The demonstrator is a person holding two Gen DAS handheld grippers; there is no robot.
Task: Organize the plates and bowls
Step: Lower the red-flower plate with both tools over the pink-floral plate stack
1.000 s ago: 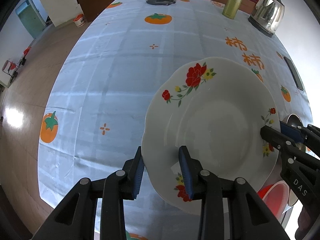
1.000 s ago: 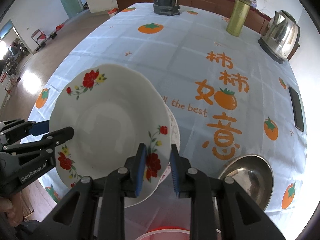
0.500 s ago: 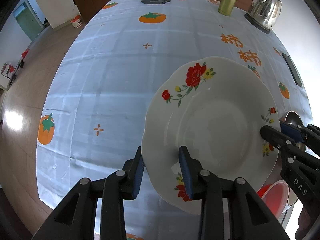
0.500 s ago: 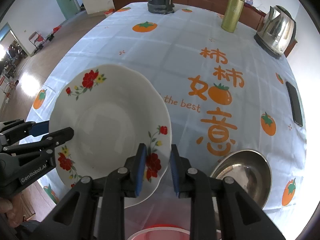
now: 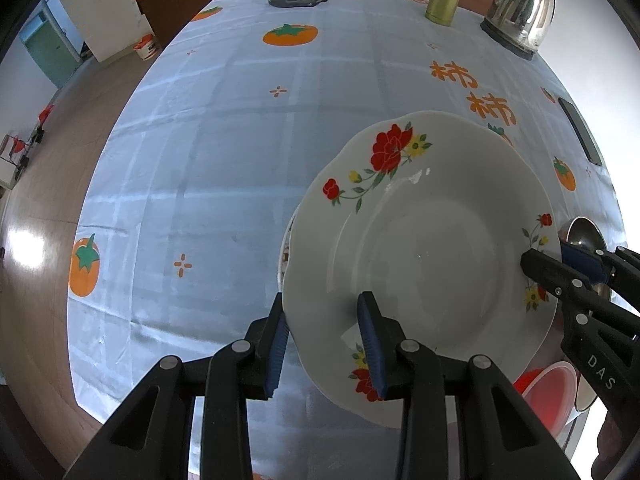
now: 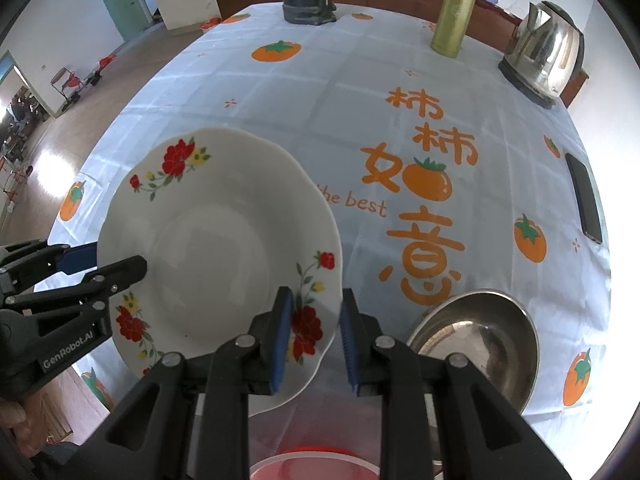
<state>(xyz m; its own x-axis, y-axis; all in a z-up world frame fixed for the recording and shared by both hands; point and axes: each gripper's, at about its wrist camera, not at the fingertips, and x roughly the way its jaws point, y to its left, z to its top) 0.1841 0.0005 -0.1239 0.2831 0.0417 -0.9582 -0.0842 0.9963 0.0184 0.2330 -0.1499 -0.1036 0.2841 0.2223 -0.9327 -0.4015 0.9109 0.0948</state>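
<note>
both grippers hold one flowered plate [image 5: 420, 256] above the worktop [image 5: 224, 152]. the left gripper [image 5: 322, 344] pinches its near rim between its fingers, the right gripper [image 6: 314, 336] pinches the opposite rim. a steel bowl [image 6: 476, 336] sits just beside.

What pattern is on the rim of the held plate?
The plate is white with red and yellow flower sprays; right wrist view shows it best.

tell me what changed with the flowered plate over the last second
Both views drew back from the far end of the table, so the flowered plate was carried toward the near edge. In the left view a second plate's rim now peeks out under its left edge. Unchanged: the left gripper and right gripper grip the plate's rim on opposite sides, and the steel bowl sits on the cloth.
</note>
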